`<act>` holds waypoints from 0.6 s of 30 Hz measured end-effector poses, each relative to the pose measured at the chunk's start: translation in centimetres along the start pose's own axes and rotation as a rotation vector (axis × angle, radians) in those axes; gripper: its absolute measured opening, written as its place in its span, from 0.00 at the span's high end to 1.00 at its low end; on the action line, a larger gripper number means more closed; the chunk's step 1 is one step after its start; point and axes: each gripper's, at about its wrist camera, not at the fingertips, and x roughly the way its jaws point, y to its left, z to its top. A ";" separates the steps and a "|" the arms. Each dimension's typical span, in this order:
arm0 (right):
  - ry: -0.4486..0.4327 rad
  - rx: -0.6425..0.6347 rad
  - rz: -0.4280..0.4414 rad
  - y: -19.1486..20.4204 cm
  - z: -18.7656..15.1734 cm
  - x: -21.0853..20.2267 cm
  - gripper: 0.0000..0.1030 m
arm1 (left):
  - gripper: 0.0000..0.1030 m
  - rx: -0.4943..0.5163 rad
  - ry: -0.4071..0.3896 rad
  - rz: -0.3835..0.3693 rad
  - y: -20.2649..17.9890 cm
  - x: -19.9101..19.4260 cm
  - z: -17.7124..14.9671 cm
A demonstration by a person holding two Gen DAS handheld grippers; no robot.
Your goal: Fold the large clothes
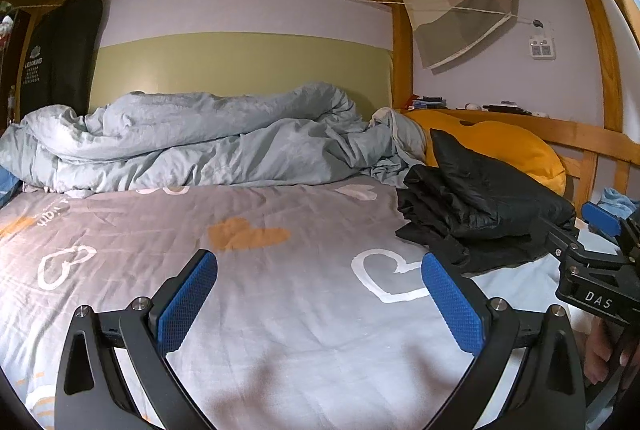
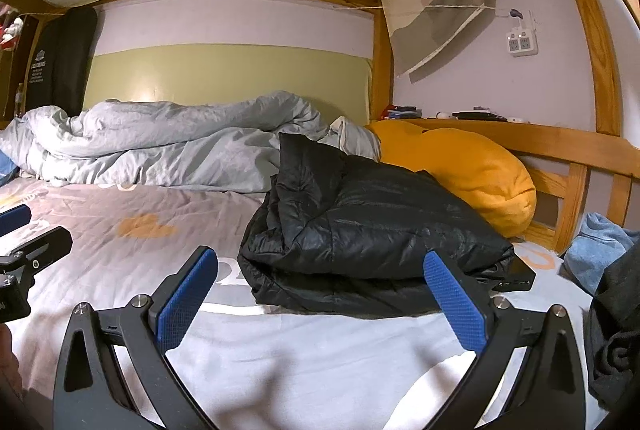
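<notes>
Both grippers, left gripper (image 1: 319, 302) and right gripper (image 2: 320, 300), are hovering with fingers spread apart, holding nothing. The black padded jacket (image 2: 372, 226) is lying folded on the bed (image 1: 280, 310) beside the yellow pillow (image 2: 472, 166), apparently released as finished.

Ahead of my left fingers (image 1: 200, 294) the bed sheet (image 1: 280, 310) lies bare; the rumpled grey duvet (image 1: 180, 142) blocks the far side, the black jacket (image 2: 372, 222) and orange pillow (image 2: 472, 166) crowd the right

Both wrist views face low across bed (image 1: 280, 310).
</notes>
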 end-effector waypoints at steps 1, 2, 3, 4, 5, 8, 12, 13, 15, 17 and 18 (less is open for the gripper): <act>0.000 0.000 0.001 0.0 0.0 0.0 0.00 | 0.00 -0.003 0.003 0.000 0.1 0.1 0.1; 0.001 -0.001 0.003 0.0 0.0 0.1 0.00 | 0.00 -0.004 0.005 0.000 0.1 0.1 0.1; 0.002 -0.001 0.003 0.0 0.0 0.1 0.00 | 0.00 -0.005 0.009 0.001 0.2 0.2 0.0; 0.003 0.000 0.004 -0.1 0.0 0.2 0.00 | 0.00 -0.006 0.010 0.003 0.2 0.3 0.1; 0.005 0.001 0.006 -0.1 0.0 0.2 0.00 | 0.00 -0.007 0.010 0.003 0.2 0.3 0.1; 0.012 0.002 0.009 -0.1 -0.1 0.4 0.00 | 0.00 -0.007 0.011 0.003 0.3 0.3 0.1; 0.009 0.001 0.008 0.0 -0.1 0.5 0.00 | 0.00 -0.008 0.009 0.004 0.2 0.3 0.1; 0.009 0.000 0.009 0.0 -0.2 0.5 0.00 | 0.00 -0.008 0.008 0.004 0.2 0.3 0.1; 0.011 -0.001 0.011 0.0 -0.2 0.5 0.00 | 0.00 -0.007 0.005 0.006 0.3 0.3 0.1; 0.015 -0.005 0.014 0.1 -0.2 0.6 0.00 | 0.00 -0.006 0.001 0.007 0.3 0.2 0.1; 0.015 -0.005 0.013 0.2 -0.2 0.6 0.00 | 0.00 -0.007 -0.002 0.008 0.4 0.2 0.1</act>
